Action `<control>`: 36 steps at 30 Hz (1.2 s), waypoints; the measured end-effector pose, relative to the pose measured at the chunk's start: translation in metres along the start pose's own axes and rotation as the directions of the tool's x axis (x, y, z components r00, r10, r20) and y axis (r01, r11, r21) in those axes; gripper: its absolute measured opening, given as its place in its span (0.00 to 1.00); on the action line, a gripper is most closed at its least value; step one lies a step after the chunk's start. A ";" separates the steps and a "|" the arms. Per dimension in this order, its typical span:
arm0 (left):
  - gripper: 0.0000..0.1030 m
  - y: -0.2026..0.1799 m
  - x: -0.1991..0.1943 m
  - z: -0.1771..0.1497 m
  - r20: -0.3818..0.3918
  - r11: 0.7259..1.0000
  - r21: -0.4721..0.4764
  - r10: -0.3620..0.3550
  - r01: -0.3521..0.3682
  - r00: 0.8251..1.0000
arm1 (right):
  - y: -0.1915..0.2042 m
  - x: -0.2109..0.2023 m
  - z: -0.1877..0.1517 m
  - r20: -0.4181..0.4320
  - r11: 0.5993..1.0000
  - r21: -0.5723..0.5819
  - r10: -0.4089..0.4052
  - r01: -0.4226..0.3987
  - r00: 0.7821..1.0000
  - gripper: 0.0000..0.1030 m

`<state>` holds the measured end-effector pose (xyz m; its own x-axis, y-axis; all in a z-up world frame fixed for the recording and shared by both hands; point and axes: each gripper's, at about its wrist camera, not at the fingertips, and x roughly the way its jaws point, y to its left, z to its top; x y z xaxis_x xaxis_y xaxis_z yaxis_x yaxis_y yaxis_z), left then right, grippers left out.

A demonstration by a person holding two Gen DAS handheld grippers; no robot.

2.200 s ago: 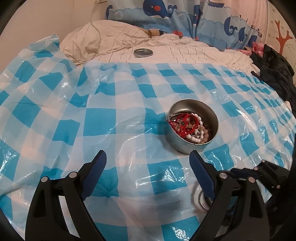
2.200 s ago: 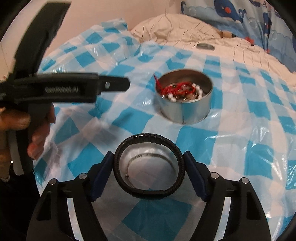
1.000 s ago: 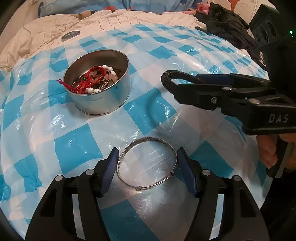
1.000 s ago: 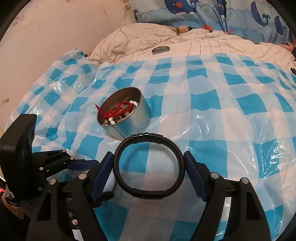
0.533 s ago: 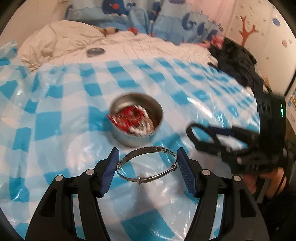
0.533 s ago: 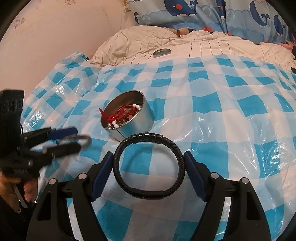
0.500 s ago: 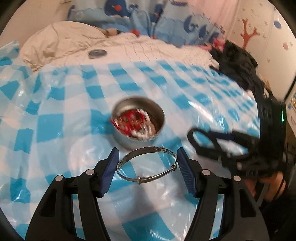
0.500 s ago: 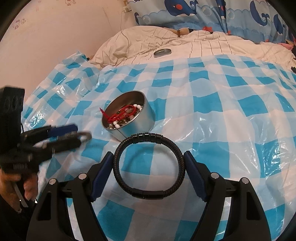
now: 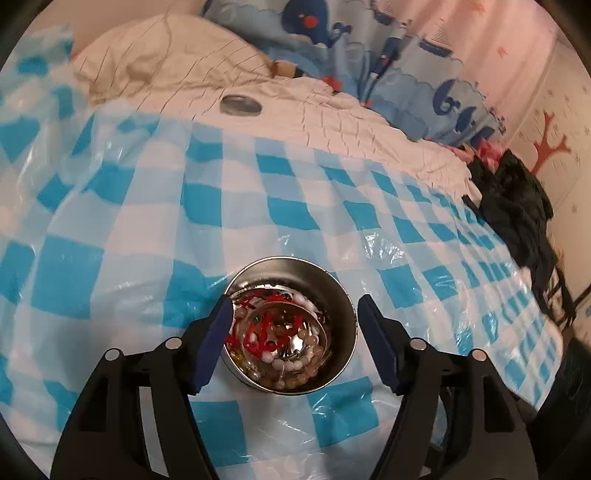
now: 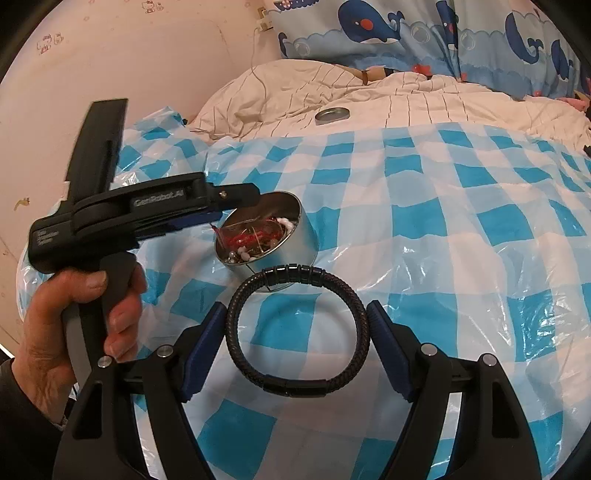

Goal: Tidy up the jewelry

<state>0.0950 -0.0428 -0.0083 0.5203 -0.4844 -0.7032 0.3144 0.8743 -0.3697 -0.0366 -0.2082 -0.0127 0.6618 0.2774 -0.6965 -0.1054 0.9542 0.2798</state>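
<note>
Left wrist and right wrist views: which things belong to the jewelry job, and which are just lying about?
Part of the job:
- round tin holding beads and a silver bangle
- black braided bracelet, held in the right gripper
- left gripper, opening over the tin

Lying about:
- metal lid on the quilt
- whale pillows
- dark clothes

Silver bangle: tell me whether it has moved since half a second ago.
Yes. It left the opening left gripper and now lies inside the metal tin on the beads, no longer held short of it.
</note>
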 end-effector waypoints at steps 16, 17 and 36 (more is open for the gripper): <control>0.81 0.068 -0.074 -0.005 0.098 0.985 -0.163 0.069 -0.053 0.993 | 0.065 0.068 0.059 0.039 0.966 -0.247 -0.076 0.083 0.996 0.74; 0.81 0.070 -0.076 -0.005 0.096 0.985 -0.161 0.074 -0.058 0.993 | 0.066 0.076 0.060 0.025 0.959 -0.263 -0.099 0.102 0.995 0.74; 0.92 0.011 -0.105 -0.055 0.106 0.924 0.155 0.337 -0.350 0.936 | 0.037 -0.046 -0.025 0.063 0.972 -0.112 -0.199 0.205 0.978 0.93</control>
<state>0.0001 0.0192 0.0278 0.6767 -0.1618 -0.7183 0.2317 0.9728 -0.0008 -0.0896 -0.1823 0.0128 0.7146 0.0744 -0.6955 -0.0498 0.9972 0.0555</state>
